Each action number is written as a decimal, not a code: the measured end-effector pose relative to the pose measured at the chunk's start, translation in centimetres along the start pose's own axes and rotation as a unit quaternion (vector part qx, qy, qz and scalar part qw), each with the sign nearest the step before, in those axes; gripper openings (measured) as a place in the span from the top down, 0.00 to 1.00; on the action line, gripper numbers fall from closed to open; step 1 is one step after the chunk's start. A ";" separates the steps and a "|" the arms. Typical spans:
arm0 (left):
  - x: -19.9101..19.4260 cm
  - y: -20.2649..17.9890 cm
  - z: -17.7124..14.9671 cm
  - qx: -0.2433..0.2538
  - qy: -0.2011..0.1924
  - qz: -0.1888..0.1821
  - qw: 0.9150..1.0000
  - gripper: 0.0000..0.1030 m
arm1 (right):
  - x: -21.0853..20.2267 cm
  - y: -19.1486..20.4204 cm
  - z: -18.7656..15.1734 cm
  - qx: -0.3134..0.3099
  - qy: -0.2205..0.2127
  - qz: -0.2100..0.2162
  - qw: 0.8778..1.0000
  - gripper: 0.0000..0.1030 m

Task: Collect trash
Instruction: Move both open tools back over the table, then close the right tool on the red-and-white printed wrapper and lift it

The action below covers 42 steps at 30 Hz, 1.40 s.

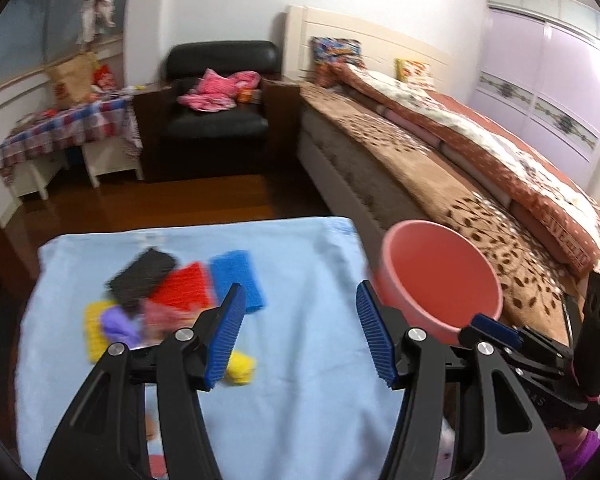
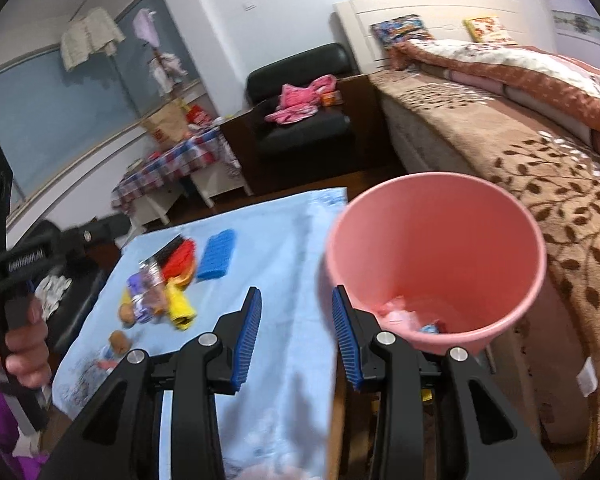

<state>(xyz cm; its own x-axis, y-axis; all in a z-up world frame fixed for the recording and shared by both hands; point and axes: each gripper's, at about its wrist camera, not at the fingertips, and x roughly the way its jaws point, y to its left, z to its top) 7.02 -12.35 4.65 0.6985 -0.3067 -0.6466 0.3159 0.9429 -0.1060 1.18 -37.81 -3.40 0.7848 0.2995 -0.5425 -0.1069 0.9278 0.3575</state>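
Only the right wrist view is showing scraps lying at the bottom of the pink bin (image 2: 436,256), which is standing just right of the blue cloth (image 2: 284,280). The left gripper (image 1: 300,332) and right gripper (image 2: 296,332) are both tilting down over that cloth, jaws apart and empty. Wrappers (image 2: 156,292) are lying on the cloth, left of the bin.

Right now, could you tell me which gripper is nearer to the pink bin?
Right. The right gripper hangs open and empty just beside the pink bin, its right finger by the bin's wall. The left gripper, also open, sits farther off over the blue cloth.
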 end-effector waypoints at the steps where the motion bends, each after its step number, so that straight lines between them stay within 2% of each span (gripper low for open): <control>1: -0.4 0.6 -0.1 -0.004 -0.002 0.006 1.000 0.44 | 0.1 0.6 -0.2 -0.005 0.004 0.006 1.000 0.65; 10: -4.3 6.7 -2.4 -0.034 -0.001 0.055 0.998 0.44 | 1.1 4.5 -1.7 -0.047 0.034 0.036 0.998 0.65; 15: -5.7 8.9 -4.9 -0.038 0.013 0.060 0.997 0.44 | 1.6 6.3 -2.2 -0.068 0.049 0.054 0.995 0.65; 21: -6.0 10.3 -8.3 -0.034 0.047 0.053 0.997 0.44 | 2.1 8.4 -3.0 -0.095 0.069 0.075 0.990 0.65; 25: -6.2 11.5 -10.2 -0.048 0.059 0.060 0.995 0.44 | 2.4 9.7 -3.2 -0.110 0.086 0.105 0.985 0.65; 29: -6.9 12.6 -11.2 -0.068 0.053 0.059 0.995 0.44 | 3.3 12.2 -3.8 -0.149 0.119 0.148 0.970 0.65; 32: -7.2 13.2 -11.7 -0.075 0.049 0.060 0.994 0.44 | 4.2 15.1 -4.8 -0.196 0.142 0.172 0.955 0.65; 34: -7.4 13.8 -12.0 -0.082 0.046 0.059 0.994 0.44 | 4.8 17.2 -5.4 -0.233 0.156 0.187 0.942 0.60; 36: -7.5 14.1 -12.2 -0.088 0.045 0.057 0.993 0.44 | 5.4 18.8 -5.9 -0.256 0.163 0.196 0.932 0.54; 42: -7.7 15.7 -12.9 -0.107 0.043 0.055 0.992 0.44 | 8.6 22.9 -7.2 -0.313 0.199 0.215 0.903 0.54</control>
<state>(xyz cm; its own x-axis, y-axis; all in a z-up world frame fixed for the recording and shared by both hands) -1.69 6.51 -1.79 0.6607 -0.1963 -0.7245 0.0908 0.9790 -0.1825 1.08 -12.33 -5.38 0.3192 0.6032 -0.7309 -0.7718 0.6130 0.1689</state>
